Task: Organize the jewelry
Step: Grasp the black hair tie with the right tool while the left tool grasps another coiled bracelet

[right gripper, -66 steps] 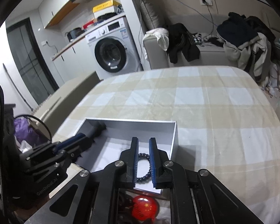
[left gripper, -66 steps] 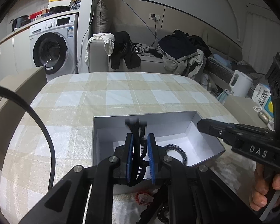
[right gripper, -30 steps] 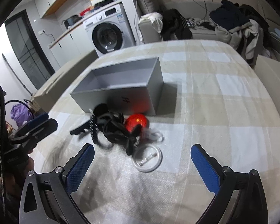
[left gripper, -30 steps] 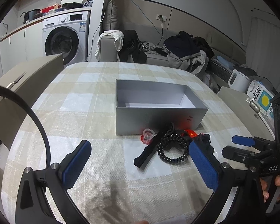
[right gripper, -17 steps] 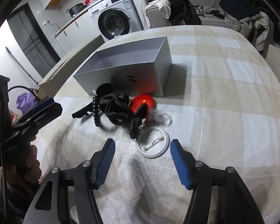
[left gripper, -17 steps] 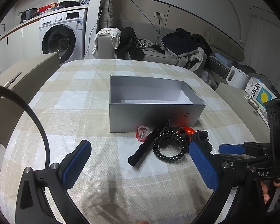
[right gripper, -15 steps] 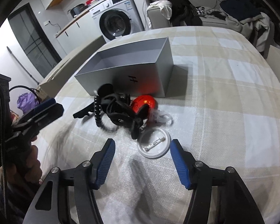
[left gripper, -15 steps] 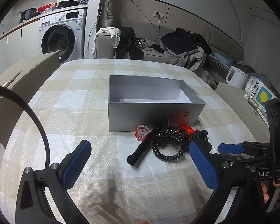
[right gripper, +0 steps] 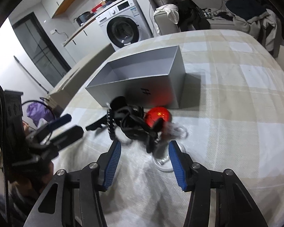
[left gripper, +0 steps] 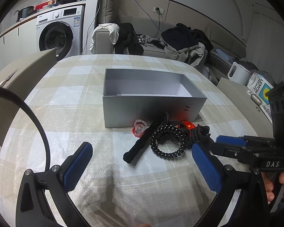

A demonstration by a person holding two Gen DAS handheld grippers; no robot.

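Tablecloth (right gripper: pixel 236 104) — clear ring (right gripper: pixel 163 162) blurred, half-hidden.

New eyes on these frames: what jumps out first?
The open grey box mid-table, and against its near wall a tangled pile: a black beaded bracelet, a black hair clip, a red badge with yellow stars. The right claw is closing near the pile's near edge, gripping nothing yet; the left claw is open.
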